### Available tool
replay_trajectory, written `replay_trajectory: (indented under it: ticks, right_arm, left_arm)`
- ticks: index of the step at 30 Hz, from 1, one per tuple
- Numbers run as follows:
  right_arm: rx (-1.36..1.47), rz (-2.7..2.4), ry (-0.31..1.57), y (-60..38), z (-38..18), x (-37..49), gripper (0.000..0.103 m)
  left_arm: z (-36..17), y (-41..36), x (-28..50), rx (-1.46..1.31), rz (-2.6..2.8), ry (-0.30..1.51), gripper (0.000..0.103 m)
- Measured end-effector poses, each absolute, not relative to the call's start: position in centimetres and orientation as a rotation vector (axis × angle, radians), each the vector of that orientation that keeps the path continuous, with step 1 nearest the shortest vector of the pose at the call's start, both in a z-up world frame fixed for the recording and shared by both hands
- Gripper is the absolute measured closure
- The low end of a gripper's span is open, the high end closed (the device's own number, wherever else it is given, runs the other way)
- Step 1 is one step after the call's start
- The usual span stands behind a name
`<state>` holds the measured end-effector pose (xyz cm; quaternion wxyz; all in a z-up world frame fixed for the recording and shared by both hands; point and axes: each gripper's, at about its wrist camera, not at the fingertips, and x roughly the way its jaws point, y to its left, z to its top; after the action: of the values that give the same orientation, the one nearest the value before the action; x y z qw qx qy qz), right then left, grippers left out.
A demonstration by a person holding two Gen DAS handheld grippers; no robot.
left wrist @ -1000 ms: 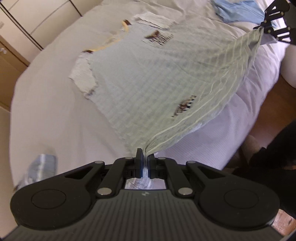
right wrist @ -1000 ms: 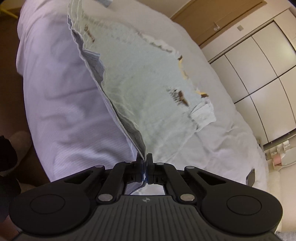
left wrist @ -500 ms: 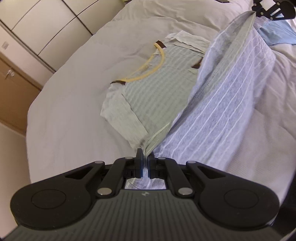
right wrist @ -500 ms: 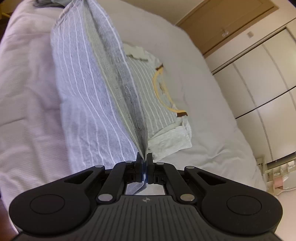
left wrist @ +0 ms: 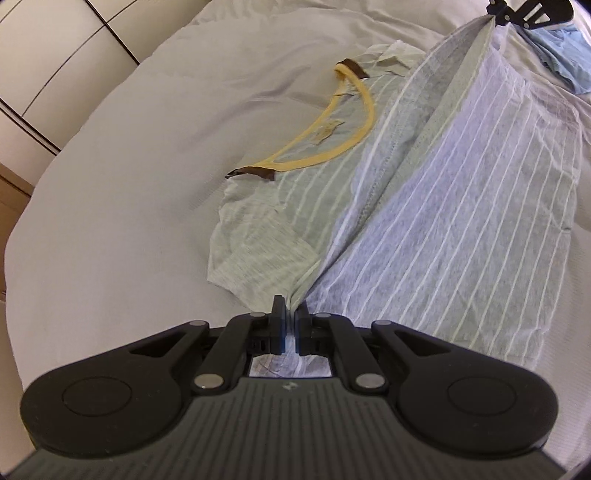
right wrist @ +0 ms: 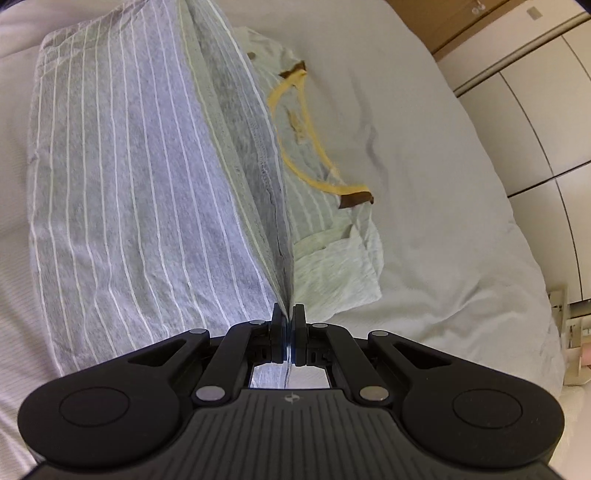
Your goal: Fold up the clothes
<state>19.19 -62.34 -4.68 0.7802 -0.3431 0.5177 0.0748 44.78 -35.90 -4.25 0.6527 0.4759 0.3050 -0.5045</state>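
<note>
A pale grey striped T-shirt (left wrist: pixel 443 206) with a yellow neckband (left wrist: pixel 354 118) lies on the white bed (left wrist: pixel 110 206). Its lower half is folded up over the chest, the hem held as a taut ridge between both grippers. My left gripper (left wrist: pixel 290 314) is shut on one hem corner. My right gripper (right wrist: pixel 289 314) is shut on the other hem corner, and it also shows at the top right of the left wrist view (left wrist: pixel 491 9). The shirt (right wrist: pixel 129 177) fills the left of the right wrist view, with the neckband (right wrist: pixel 306 162) and a sleeve (right wrist: pixel 332 269) uncovered.
A light blue garment (left wrist: pixel 561 55) lies on the bed beyond the shirt at the far right. White wardrobe doors (right wrist: pixel 535 92) and a wooden door stand past the bed. Bare bed sheet (right wrist: pixel 443 221) lies beyond the collar.
Both grippers have carried the hem up and over toward the collar. The shirt's lower half has gone from a raised sheet to a fold lying over the chest.
</note>
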Motion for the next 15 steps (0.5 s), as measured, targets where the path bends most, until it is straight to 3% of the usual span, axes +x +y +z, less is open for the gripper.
replay_trajectory:
  ticks: [15]
  right_arm:
    - [-0.689, 0.233, 1.111, -68.8, -6.0, 26.6, 0.103]
  left_arm:
    - [-5.5, -41.1, 51.6, 1.096, -1.073, 0.755, 0.100]
